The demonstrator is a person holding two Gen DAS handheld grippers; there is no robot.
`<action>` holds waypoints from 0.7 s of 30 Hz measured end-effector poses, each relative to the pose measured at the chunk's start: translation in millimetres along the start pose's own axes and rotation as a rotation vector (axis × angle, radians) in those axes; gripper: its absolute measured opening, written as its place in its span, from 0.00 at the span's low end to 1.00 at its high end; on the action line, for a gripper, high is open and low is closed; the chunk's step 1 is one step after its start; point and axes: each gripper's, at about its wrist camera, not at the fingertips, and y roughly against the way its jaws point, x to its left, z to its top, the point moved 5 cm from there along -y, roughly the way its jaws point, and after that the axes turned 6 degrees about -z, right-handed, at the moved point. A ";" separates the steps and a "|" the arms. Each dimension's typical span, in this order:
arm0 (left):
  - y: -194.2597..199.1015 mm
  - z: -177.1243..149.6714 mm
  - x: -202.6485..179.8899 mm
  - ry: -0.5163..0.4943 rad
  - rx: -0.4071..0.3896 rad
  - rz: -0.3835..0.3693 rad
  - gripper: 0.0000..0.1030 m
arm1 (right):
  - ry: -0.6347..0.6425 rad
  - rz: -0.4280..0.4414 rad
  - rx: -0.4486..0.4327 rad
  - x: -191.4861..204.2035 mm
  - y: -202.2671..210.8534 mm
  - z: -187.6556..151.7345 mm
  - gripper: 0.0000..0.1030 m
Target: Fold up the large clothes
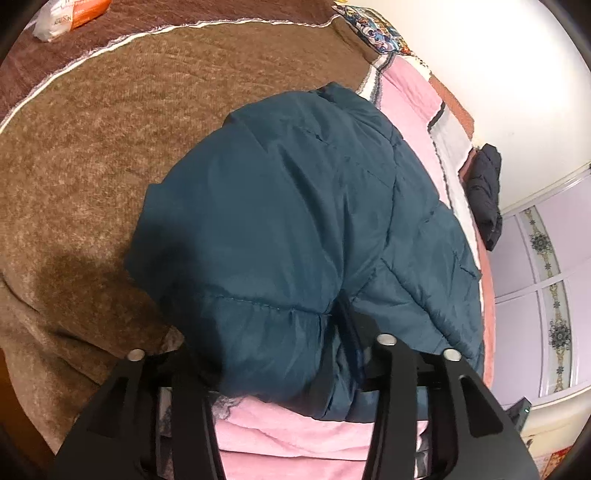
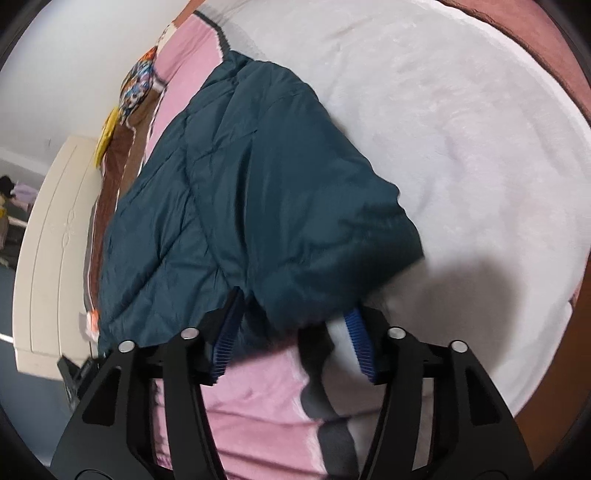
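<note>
A dark teal quilted jacket (image 1: 295,221) lies folded on the bed; it also shows in the right wrist view (image 2: 251,206). My left gripper (image 1: 280,354) is at the jacket's near edge, its fingers wide apart with the puffy hem bulging between and over them. My right gripper (image 2: 291,332) is open, its blue-padded fingers (image 2: 360,347) spread around the jacket's near corner, the fabric lying between them without being pinched.
The bed carries a brown fleece blanket (image 1: 110,166), a pink blanket (image 1: 280,435) and a white fleece (image 2: 461,147). A black garment (image 1: 485,192) hangs at the bed's far right. A white and orange packet (image 1: 70,14) lies at the far left. A cream cabinet (image 2: 55,240) stands beside the bed.
</note>
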 end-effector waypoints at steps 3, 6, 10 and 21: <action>2.7 -1.7 0.6 -0.039 -0.001 0.029 0.51 | 0.056 -0.030 0.004 -4.0 16.7 -7.9 0.55; 4.8 -1.9 0.0 -0.059 -0.005 0.047 0.53 | 0.167 -0.053 -0.029 2.0 39.4 -13.8 0.41; 4.9 -2.4 1.0 -0.058 -0.006 0.048 0.53 | 0.305 -0.021 -0.061 29.0 58.6 -16.2 0.03; 5.9 -3.3 -2.5 -0.077 -0.006 0.053 0.53 | 0.713 0.046 -0.077 204.6 -8.2 -35.6 0.02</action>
